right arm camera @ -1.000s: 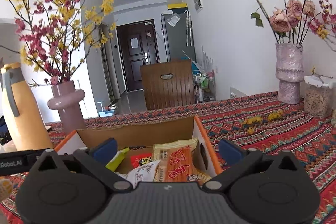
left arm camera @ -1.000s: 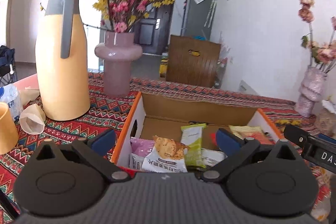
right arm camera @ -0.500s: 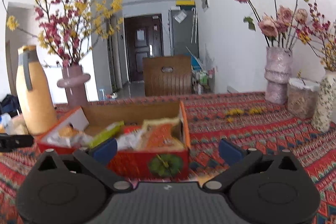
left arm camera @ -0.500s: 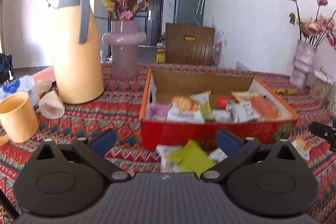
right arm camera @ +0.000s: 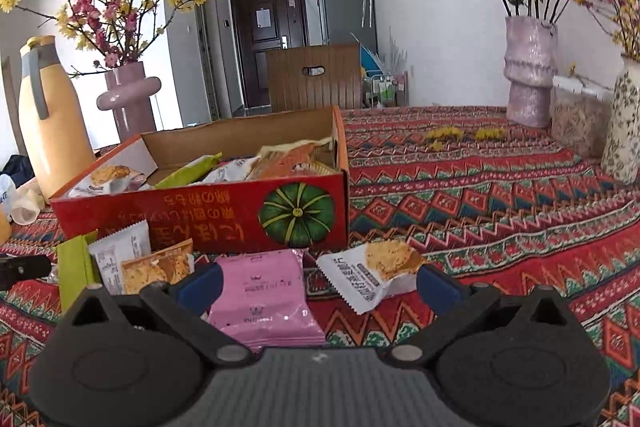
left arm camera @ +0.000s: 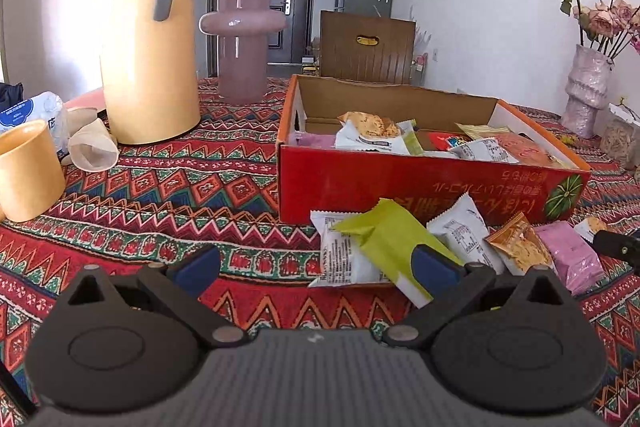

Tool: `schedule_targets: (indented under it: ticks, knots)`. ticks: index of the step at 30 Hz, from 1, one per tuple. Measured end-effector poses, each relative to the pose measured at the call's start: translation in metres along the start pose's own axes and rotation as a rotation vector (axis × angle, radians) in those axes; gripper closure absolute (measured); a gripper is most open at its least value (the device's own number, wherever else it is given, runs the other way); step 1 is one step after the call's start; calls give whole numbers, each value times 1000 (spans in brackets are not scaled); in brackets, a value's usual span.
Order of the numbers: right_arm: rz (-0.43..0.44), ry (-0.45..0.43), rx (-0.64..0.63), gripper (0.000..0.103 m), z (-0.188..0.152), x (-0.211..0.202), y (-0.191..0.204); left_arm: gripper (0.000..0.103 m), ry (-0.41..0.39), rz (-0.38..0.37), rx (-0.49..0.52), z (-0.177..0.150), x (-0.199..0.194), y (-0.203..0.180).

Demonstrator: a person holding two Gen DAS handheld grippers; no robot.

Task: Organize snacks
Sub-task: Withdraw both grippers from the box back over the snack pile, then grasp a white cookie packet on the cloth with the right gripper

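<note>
A red cardboard box (left arm camera: pixel 400 187) (right arm camera: pixel 224 215) with several snack packets inside stands on the patterned tablecloth. Loose packets lie in front of it: a green one (left arm camera: pixel 388 235) (right arm camera: pixel 74 267), white ones (left arm camera: pixel 460 231) (right arm camera: pixel 120 251), an orange one (left arm camera: pixel 516 243) (right arm camera: pixel 156 267), a pink one (left arm camera: pixel 568 251) (right arm camera: pixel 264 299) and a white one with a cake picture (right arm camera: pixel 372 275). My left gripper (left arm camera: pixel 316 267) is open and empty, low over the cloth just left of the pile. My right gripper (right arm camera: pixel 318 281) is open, its fingers straddling the pink and cake packets without touching them.
A tall yellow jug (left arm camera: pixel 148 39), a pink vase with blossoms (left arm camera: pixel 240 39), a yellow cup (left arm camera: pixel 26 171) and paper cups (left arm camera: pixel 92 147) stand to the left. Vases (right arm camera: pixel 528 67) and a jar (right arm camera: pixel 576 119) line the right wall. A wooden chair (left arm camera: pixel 366 47) is behind the table.
Both grippers have pulled back from over the box and dropped lower toward the table front. The loose packets in front of the box have come into view. Both stay open.
</note>
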State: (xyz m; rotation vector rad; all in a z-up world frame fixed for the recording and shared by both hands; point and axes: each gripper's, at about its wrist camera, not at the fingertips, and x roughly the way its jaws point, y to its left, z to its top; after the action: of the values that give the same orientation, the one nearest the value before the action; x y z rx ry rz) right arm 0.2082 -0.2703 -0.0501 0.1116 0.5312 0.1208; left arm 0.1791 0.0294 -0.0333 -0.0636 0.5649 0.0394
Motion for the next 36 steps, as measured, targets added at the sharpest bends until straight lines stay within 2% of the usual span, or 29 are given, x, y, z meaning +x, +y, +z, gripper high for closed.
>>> schedule_targets:
  ticks: [28,32,36]
  knots:
    - [-6,-1,5,0,-2,2,-1,0,18,-2,-9,-1,2,0]
    - [-11,-14,28,0,0,-2,-6,0,18,-7,-14,-1,2,1]
    - [11,13,32,0,5,0,-16,0,20,-13,-19,-1,2,1]
